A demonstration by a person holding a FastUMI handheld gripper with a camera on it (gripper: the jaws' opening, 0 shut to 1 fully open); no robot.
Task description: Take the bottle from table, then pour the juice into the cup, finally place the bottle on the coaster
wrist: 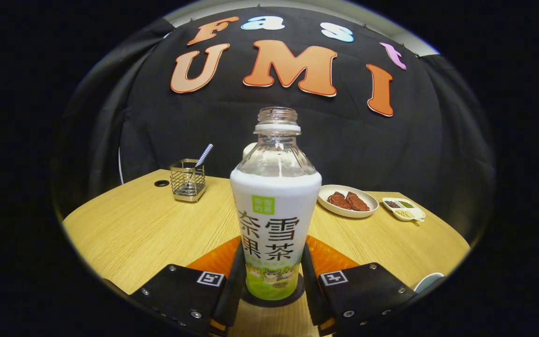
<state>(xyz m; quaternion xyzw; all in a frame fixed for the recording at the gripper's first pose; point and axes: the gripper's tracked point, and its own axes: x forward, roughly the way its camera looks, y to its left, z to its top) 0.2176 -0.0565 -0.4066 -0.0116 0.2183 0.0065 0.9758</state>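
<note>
A capless bottle [274,210] with a white and green label stands upright on a dark round coaster [297,292] on the wooden table [134,229]. Its clear upper part looks empty. My gripper [273,267] holds the lower part of the bottle between its two fingers, one pressed against each side. The rim of a pale cup [431,280] peeks in just right of the right finger, near the table's front edge.
A wire holder [187,180] with a spoon stands at the back left, beside a small hole in the table [161,183]. Beyond the bottle to the right sit a plate of brown food [348,200] and a small divided dish [404,208].
</note>
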